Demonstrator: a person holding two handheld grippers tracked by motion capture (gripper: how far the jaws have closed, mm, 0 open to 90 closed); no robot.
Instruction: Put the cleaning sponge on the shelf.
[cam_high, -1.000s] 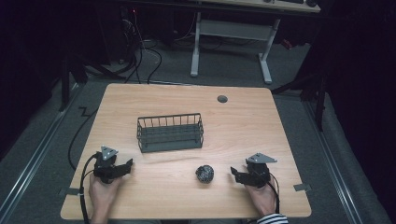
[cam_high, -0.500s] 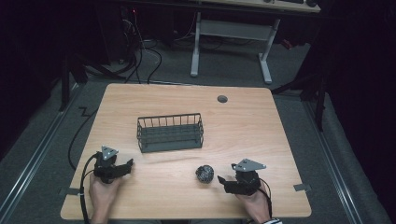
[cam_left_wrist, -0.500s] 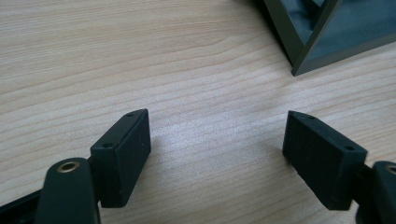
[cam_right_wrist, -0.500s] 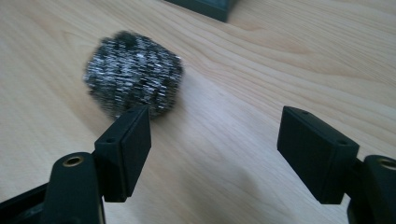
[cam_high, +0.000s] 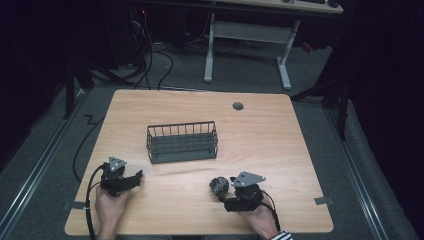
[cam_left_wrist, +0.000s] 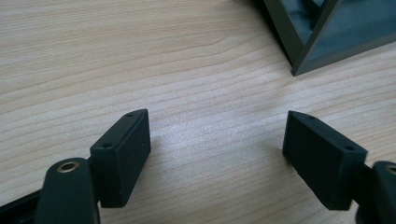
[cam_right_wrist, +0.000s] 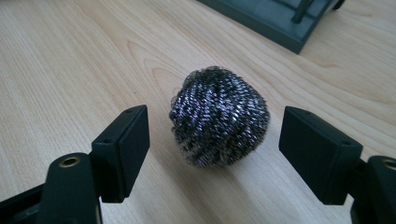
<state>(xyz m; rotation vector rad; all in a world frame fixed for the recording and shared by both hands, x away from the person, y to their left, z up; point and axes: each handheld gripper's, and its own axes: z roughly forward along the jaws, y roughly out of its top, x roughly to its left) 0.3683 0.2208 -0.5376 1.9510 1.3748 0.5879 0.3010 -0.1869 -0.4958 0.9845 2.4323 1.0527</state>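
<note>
A steel wool scouring ball (cam_right_wrist: 219, 116) lies on the wooden table, also seen in the high view as a dark ball (cam_high: 218, 186). My right gripper (cam_right_wrist: 215, 140) is open, its jaws standing on either side of the ball without touching it; in the high view this gripper (cam_high: 227, 195) sits at the front right. A dark wire basket (cam_high: 182, 142) stands mid-table. My left gripper (cam_high: 135, 178) rests at the front left, open with bare wood between its jaws (cam_left_wrist: 217, 144); a basket corner (cam_left_wrist: 322, 37) lies ahead to its right.
The table (cam_high: 260, 140) has a round cable hole (cam_high: 238, 106) near its far edge. Cables trail off the table's left side to the floor (cam_high: 80, 150). A white desk frame (cam_high: 245, 45) stands beyond the table.
My right gripper has moved left along the front of the table and now brackets the scouring ball. The left gripper has stayed put.
</note>
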